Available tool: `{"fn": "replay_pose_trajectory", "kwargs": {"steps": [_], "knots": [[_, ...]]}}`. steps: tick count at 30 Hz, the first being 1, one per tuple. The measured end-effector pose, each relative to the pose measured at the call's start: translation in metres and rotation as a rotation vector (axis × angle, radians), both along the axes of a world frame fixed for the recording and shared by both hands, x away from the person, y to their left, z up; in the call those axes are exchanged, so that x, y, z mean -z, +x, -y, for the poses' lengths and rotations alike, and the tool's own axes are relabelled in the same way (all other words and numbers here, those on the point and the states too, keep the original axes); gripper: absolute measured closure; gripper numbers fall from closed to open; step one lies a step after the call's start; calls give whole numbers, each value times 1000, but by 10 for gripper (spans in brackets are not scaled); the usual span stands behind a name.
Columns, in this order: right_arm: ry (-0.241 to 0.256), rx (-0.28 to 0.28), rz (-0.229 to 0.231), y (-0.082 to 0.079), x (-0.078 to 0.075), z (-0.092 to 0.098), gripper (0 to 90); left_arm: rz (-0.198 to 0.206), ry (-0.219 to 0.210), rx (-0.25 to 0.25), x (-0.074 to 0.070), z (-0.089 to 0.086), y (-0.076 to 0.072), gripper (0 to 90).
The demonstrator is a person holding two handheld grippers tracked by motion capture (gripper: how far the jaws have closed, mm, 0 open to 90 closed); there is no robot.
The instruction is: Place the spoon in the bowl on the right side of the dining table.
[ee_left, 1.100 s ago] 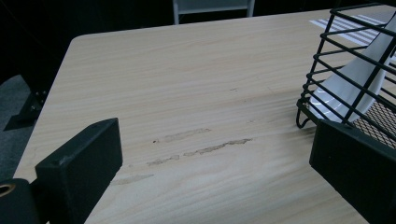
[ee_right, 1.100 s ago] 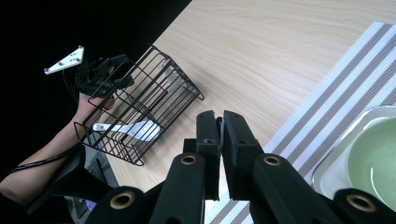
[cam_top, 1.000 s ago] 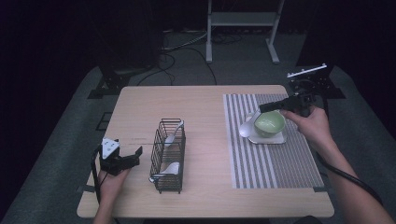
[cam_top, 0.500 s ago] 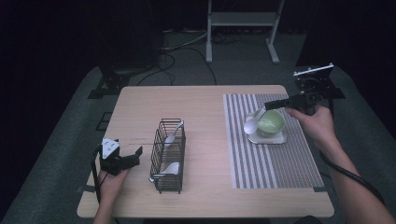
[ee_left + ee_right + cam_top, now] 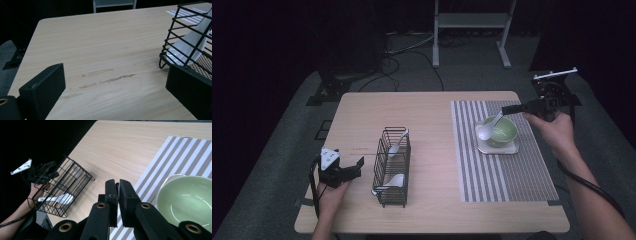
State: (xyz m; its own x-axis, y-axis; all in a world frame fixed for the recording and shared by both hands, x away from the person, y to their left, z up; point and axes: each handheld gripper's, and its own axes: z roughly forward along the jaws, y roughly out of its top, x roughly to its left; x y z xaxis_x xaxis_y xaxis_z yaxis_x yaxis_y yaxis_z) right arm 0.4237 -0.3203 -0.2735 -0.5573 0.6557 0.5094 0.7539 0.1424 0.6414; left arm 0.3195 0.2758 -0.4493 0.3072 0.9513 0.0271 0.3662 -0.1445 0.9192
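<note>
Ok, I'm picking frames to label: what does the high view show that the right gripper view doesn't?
High view: the white spoon hanging beside the green bowl, and the right hand. Right gripper view: the right gripper, jaws shut on the spoon's thin handle, close up. Both: bowl, striped mat, wire rack, left gripper.

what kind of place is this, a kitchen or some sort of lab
Likely a lab or recording studio, not a kitchen: a lone wooden table in a dark room, loose cables on grey carpet, a metal stand, and dishes staged on a striped mat.
</note>
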Motion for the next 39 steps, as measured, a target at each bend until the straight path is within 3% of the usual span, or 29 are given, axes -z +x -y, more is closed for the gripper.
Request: {"fn": "replay_pose_trajectory", "kwargs": {"steps": [26, 39], "knots": [[-7, 90, -16, 15, 10, 17, 855, 3, -4, -1, 0, 0, -1, 15], [11, 176, -29, 22, 22, 36, 855, 0, -1, 1, 0, 1, -1, 15]]}}
